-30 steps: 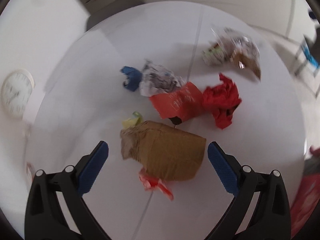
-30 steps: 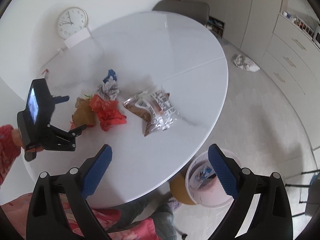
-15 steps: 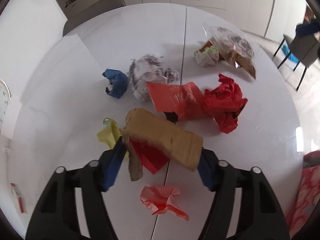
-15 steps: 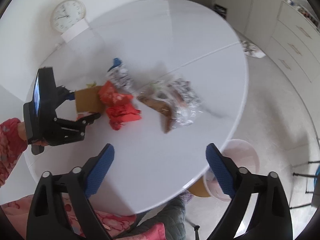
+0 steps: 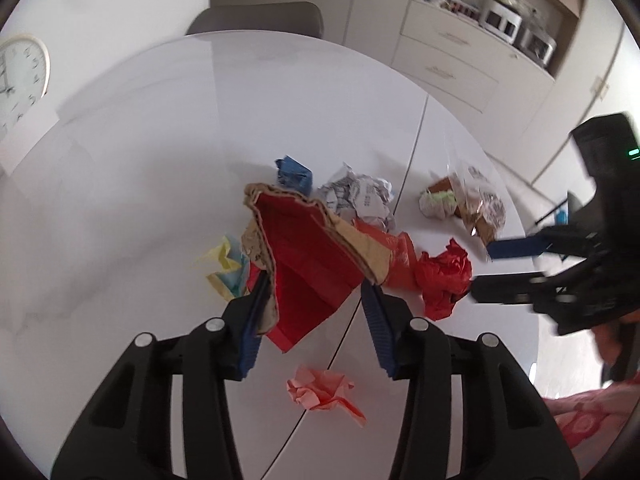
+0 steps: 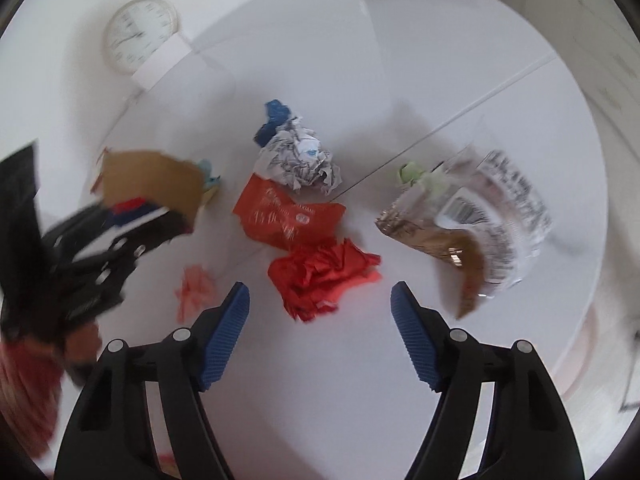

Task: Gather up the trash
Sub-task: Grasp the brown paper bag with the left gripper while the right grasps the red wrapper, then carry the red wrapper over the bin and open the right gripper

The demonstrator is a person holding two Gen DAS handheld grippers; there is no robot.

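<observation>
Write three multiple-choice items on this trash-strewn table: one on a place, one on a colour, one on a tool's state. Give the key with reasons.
1. Where does the pink paper scrap lie?
A. on the chair
B. on the table below the left tool
C. in the plastic bag

2. What colour is the lining of the cardboard piece?
A. red
B. green
C. black

3. What state is the right tool in?
A. shut on newspaper
B. shut on cardboard
C. open, holding nothing

Key: B, it lies on the white table beneath the left tool; A, the inside shows red; C, the jaws stand apart above the red crumpled paper.

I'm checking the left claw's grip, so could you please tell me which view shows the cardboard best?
The left wrist view: the cardboard is sharp and central between the left claw's fingers. The right wrist view shows it blurred at the edge.
</observation>
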